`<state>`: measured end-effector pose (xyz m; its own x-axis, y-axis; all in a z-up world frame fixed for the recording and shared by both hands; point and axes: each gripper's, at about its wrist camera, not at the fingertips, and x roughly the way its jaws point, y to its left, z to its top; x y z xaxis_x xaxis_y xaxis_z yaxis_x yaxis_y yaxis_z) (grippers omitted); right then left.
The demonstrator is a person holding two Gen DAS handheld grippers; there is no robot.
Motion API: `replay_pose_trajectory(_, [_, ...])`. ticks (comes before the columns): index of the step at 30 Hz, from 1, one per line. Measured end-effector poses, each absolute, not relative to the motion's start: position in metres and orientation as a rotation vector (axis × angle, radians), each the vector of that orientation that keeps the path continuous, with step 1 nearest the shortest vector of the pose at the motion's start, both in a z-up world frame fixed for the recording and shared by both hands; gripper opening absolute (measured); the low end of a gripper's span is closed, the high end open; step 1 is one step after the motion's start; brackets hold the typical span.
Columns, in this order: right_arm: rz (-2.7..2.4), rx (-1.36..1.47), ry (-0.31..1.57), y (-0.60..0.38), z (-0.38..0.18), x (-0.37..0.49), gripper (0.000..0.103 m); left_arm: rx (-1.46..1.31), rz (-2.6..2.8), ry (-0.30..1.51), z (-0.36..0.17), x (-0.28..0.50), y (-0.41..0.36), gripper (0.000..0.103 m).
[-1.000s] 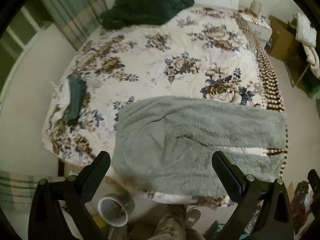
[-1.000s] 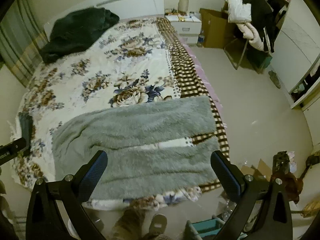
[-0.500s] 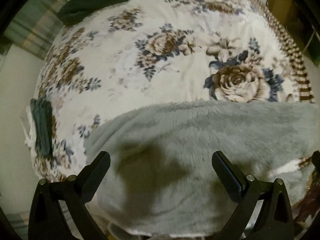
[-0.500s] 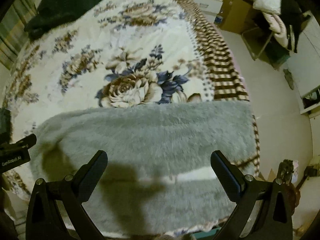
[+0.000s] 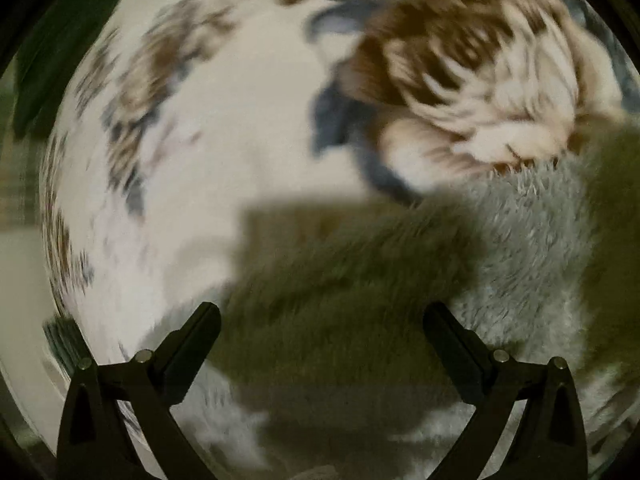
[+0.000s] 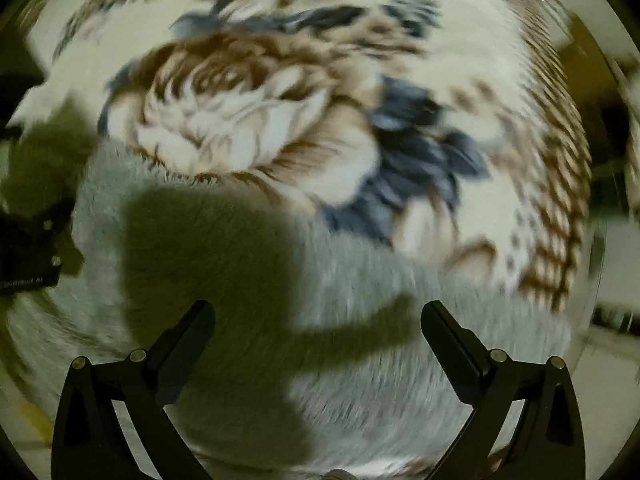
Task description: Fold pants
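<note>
Grey fluffy fleece pants [image 5: 532,248] lying flat on floral quilted bed [image 5: 240,128], at 6 o'clock in both blurred views. Left gripper [image 5: 320,320] and right gripper [image 6: 318,318] hovering close above, jaws spread, empty. Step judged: reaching for far edge. Next: pinching edge, both sides.

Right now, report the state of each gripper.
Left gripper: open, holding nothing, above the grey fuzzy pants.
Right gripper: open, holding nothing, over the same pants on the floral bedspread.
</note>
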<state>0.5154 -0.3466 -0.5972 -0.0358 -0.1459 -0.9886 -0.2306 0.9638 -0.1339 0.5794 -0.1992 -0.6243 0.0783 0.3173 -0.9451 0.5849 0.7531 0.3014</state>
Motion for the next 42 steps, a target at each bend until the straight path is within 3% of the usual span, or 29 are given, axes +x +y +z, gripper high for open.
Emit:
replay_pose_trajectory(11, [0.401, -0.497, 1.737, -0.33, -0.653, 0.565, 0.099, 0.689, -0.425, 1.633, -0.646, 0.604, -0.196, 0.102])
replay_pose_trajectory(14, [0.424, -0.458, 1.764, -0.334, -0.66, 0.571, 0.089, 0.627, -0.476, 1.642, -0.645, 0.605, -0.194, 0.086])
replay_pose_trajectory(16, [0.453, -0.434, 1.764, -0.336, -0.659, 0.571, 0.074, 0.593, -0.503, 1.644, -0.641, 0.605, -0.188, 0.06])
replay_pose_trajectory(17, [0.458, -0.424, 1.763, -0.336, -0.656, 0.574, 0.065, 0.575, -0.51, 1.642, -0.638, 0.605, -0.188, 0.052])
replay_pose_trajectory(19, [0.462, -0.401, 1.749, -0.335, -0.651, 0.574, 0.05, 0.553, -0.513, 1.635, -0.634, 0.605, -0.193, 0.024])
replay_pose_trajectory(21, [0.455, -0.384, 1.732, -0.334, -0.647, 0.573, 0.036, 0.539, -0.502, 1.622, -0.63, 0.606, -0.195, 0.015])
replay_pose_trajectory(22, [0.448, -0.38, 1.723, -0.335, -0.643, 0.575, 0.034, 0.533, -0.494, 1.611, -0.627, 0.605, -0.198, 0.012])
replay_pose_trajectory(24, [0.421, -0.373, 1.698, -0.337, -0.636, 0.575, 0.026, 0.528, -0.483, 1.588, -0.621, 0.598, -0.201, 0.011])
replay_pose_trajectory(30, [0.353, -0.33, 1.651, -0.344, -0.614, 0.551, 0.015, 0.496, -0.453, 1.522, -0.59, 0.589, -0.185, 0.008])
replay_pose_trajectory(42, [0.238, -0.282, 1.449, -0.362, -0.504, 0.482, 0.01, 0.372, -0.375, 1.395, -0.502, 0.54, -0.167, 0.006])
